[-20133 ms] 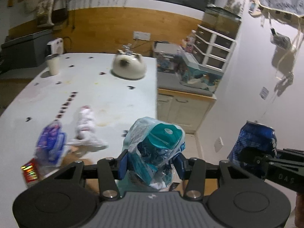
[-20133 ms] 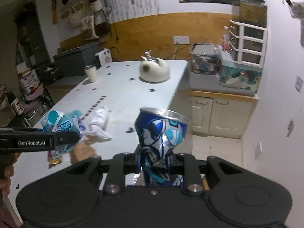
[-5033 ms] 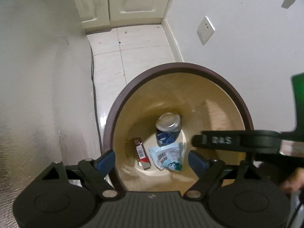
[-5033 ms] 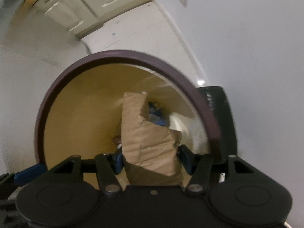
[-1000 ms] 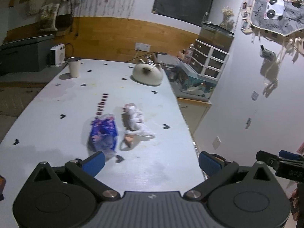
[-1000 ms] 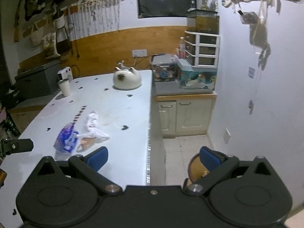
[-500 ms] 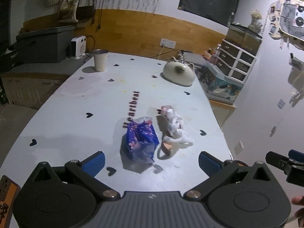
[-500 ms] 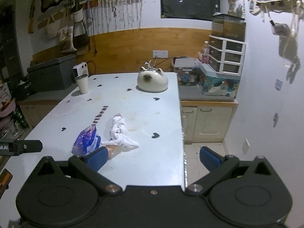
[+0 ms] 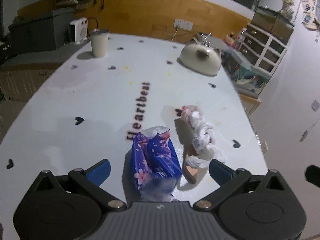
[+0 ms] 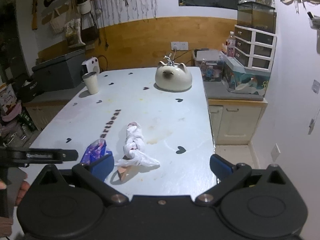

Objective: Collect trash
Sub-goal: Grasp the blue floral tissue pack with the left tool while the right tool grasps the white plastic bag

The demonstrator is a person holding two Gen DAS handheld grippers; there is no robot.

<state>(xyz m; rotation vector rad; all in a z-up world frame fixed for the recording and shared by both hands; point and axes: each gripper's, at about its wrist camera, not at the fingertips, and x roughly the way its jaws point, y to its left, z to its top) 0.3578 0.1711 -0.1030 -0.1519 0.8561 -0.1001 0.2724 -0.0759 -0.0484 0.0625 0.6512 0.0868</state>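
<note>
A purple flowered wrapper [image 9: 155,160] stands on the white table [image 9: 80,104], between the spread fingers of my open left gripper [image 9: 160,170]; no pad touches it. Just right of it lie a knotted white plastic bag [image 9: 200,136] and a small brown scrap [image 9: 190,172] under its near end. My right gripper [image 10: 162,166] is open and empty, held above the table's near edge. From there the wrapper [image 10: 95,152] is partly hidden behind its left finger, with the bag [image 10: 135,144] and scrap [image 10: 122,173] ahead.
A cat-shaped white pot [image 10: 173,78] and a metal cup [image 10: 91,83] stand at the table's far end. The table's right edge [image 10: 210,124] drops to a tiled floor beside cream cabinets [image 10: 236,122]. The left gripper's body [image 10: 40,156] shows at the right wrist view's left.
Both grippers have moved forward over the table from the bin. The left gripper has closed in on the purple wrapper, which now sits between its open fingers.
</note>
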